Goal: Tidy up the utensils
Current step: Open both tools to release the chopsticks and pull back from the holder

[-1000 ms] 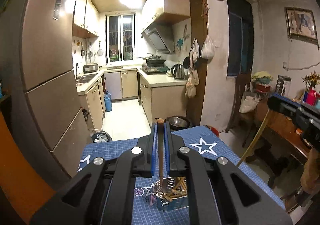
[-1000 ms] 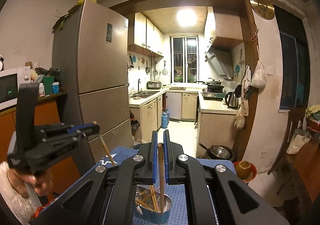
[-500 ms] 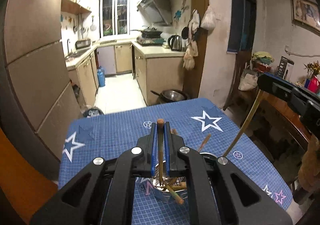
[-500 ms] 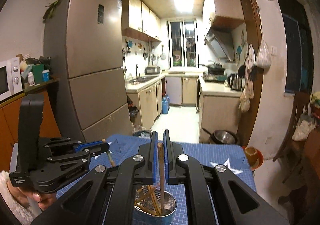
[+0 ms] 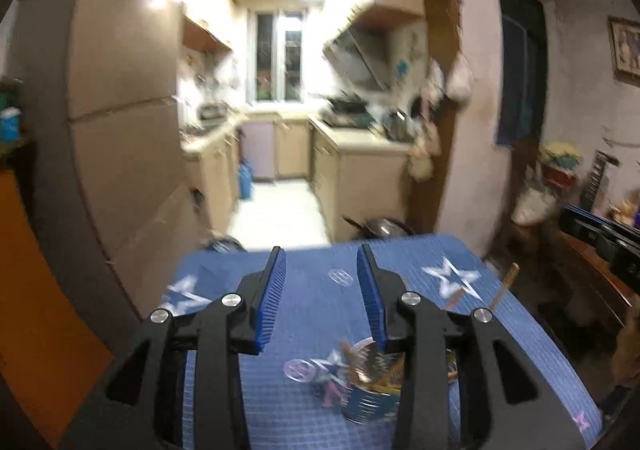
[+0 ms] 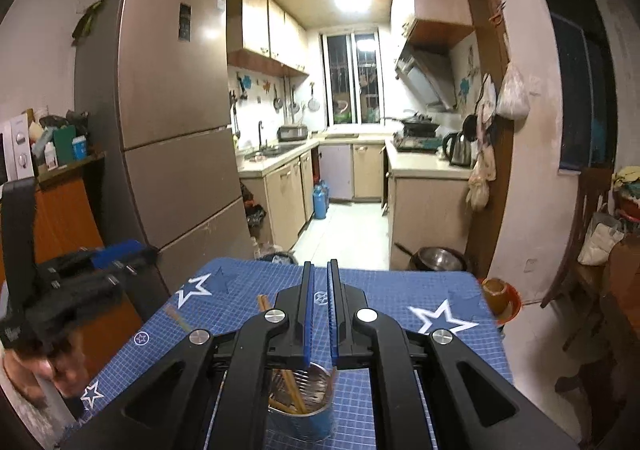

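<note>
Metal cup (image 6: 304, 406) of chopsticks (image 6: 294, 394) standing on the blue tabletop (image 6: 400, 290), directly below and just ahead of the right gripper (image 6: 319, 314); fingers there nearly pressed together, gripping nothing visible. Sticks leaning roughly upright, tips skyward. Left gripper (image 5: 322, 290) spread wide, empty, off to the cup's left side. Nearer for the next reach, probably: the right.
</note>
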Demonstrator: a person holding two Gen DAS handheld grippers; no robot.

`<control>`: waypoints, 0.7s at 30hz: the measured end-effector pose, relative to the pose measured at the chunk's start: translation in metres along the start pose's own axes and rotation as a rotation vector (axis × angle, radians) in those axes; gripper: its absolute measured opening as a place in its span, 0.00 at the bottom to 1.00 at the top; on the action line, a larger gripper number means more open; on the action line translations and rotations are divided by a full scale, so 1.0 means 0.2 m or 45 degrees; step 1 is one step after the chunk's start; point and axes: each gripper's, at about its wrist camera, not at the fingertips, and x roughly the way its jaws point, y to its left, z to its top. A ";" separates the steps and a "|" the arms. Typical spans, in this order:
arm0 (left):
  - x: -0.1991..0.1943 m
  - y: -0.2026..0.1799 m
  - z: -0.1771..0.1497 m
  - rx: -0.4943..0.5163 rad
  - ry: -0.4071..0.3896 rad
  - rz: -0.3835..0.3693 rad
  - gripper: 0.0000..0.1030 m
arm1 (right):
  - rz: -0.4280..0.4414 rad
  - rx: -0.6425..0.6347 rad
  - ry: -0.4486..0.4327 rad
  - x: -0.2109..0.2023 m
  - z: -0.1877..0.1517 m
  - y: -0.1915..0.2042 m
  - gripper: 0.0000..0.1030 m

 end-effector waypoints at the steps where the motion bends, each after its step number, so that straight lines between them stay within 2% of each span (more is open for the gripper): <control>1: -0.05 0.01 0.01 0.008 -0.030 0.044 0.35 | -0.006 0.004 -0.017 -0.06 0.00 -0.02 0.07; 6: -0.30 0.01 -0.02 0.052 -0.160 0.256 0.35 | -0.024 0.008 -0.037 -0.27 -0.07 -0.13 0.07; 9: -0.47 -0.03 -0.13 0.113 -0.222 0.392 0.35 | -0.024 -0.005 -0.015 -0.41 -0.19 -0.17 0.07; 10: -0.51 -0.03 -0.16 0.120 -0.226 0.410 0.35 | -0.032 -0.022 -0.002 -0.47 -0.26 -0.18 0.07; 11: -0.56 -0.04 -0.20 0.117 -0.224 0.418 0.40 | -0.040 -0.036 0.006 -0.52 -0.31 -0.18 0.09; 12: -0.62 -0.05 -0.27 0.107 -0.215 0.422 0.42 | -0.047 -0.051 0.013 -0.57 -0.37 -0.18 0.11; 14: -0.73 -0.05 -0.38 0.107 -0.200 0.411 0.52 | -0.049 -0.066 0.041 -0.69 -0.52 -0.20 0.32; 15: -0.80 -0.07 -0.47 0.114 -0.190 0.385 0.54 | -0.053 -0.067 0.052 -0.75 -0.59 -0.21 0.36; 16: -0.85 -0.08 -0.54 0.119 -0.178 0.356 0.59 | -0.069 -0.064 0.071 -0.83 -0.69 -0.23 0.38; 18: -0.95 -0.12 -0.72 0.145 -0.123 0.246 0.59 | -0.081 -0.054 0.115 -0.91 -0.83 -0.26 0.38; 21: -1.06 -0.20 -1.02 0.186 -0.026 0.134 0.59 | -0.108 -0.013 0.215 -1.05 -1.12 -0.32 0.38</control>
